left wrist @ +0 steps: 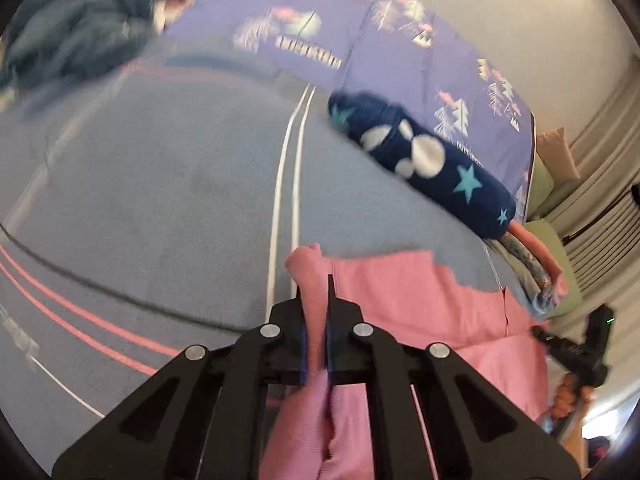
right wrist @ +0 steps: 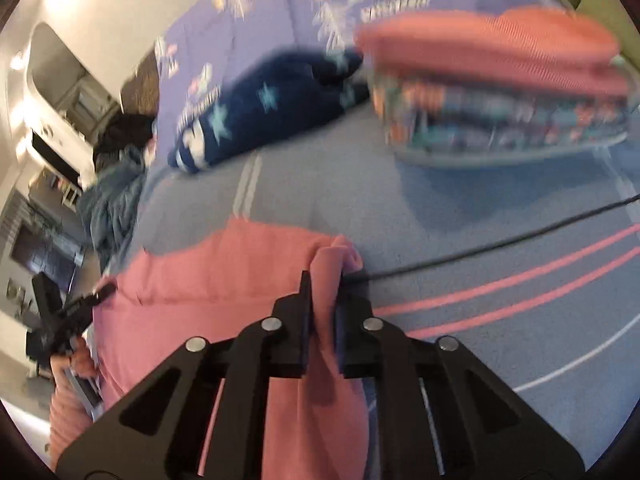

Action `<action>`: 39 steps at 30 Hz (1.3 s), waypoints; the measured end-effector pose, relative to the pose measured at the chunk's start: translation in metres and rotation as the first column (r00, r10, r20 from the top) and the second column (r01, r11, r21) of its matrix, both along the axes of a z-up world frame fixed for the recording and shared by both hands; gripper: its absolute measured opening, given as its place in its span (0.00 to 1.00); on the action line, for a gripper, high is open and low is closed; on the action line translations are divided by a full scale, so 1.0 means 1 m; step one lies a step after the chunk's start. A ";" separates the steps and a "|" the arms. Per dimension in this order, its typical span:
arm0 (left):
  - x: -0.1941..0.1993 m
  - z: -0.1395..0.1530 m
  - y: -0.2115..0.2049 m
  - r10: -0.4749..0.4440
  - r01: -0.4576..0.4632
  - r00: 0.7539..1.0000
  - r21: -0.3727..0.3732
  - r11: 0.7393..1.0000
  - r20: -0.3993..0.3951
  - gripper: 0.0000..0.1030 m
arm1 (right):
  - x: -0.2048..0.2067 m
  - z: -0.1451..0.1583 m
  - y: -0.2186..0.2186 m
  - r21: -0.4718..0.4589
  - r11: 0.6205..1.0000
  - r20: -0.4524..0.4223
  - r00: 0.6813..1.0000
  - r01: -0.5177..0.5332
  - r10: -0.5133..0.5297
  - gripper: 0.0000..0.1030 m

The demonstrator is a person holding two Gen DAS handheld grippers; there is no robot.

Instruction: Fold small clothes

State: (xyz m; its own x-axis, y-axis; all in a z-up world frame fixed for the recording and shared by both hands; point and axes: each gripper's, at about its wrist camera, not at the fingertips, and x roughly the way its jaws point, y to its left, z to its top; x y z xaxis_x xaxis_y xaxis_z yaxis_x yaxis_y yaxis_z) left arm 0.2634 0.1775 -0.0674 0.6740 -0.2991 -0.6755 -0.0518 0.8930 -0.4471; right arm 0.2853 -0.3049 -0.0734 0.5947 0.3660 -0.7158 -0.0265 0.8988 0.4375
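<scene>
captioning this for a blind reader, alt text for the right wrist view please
The right tongs are shut on a bunched corner of a pink cotton garment above a blue-grey striped blanket. Beyond lie a navy star-print fleece garment and a blurred stack of folded clothes.

Pink garment [left wrist: 400, 300] soft matt cloth; blanket [left wrist: 160, 180] matt, napped.

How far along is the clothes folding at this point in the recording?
Done: a folded stack topped by an orange-pink piece, and a navy star-print piece lying folded beside it. In hand: the pink garment, pinched by the left gripper and the right gripper at opposite corners, apparently mid-fold. Left: a rumpled blue-grey heap at the far end, blurred, looks unfolded.
</scene>
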 end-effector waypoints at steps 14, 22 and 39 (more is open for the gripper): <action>0.046 0.001 -0.012 0.065 -0.053 0.997 0.251 0.966 -0.041 0.27 | 0.042 0.002 0.010 -0.252 0.964 -0.045 0.994 0.081 -0.095 0.22; -0.035 0.016 0.038 0.063 -0.065 0.997 0.080 0.995 0.033 0.59 | -0.051 0.015 -0.028 -0.196 0.977 0.039 0.997 0.079 -0.073 0.47; -0.237 -0.006 -0.001 -0.120 0.115 0.992 0.113 0.987 0.042 0.85 | -0.263 0.021 -0.019 -0.141 0.988 0.099 0.994 0.069 -0.055 0.41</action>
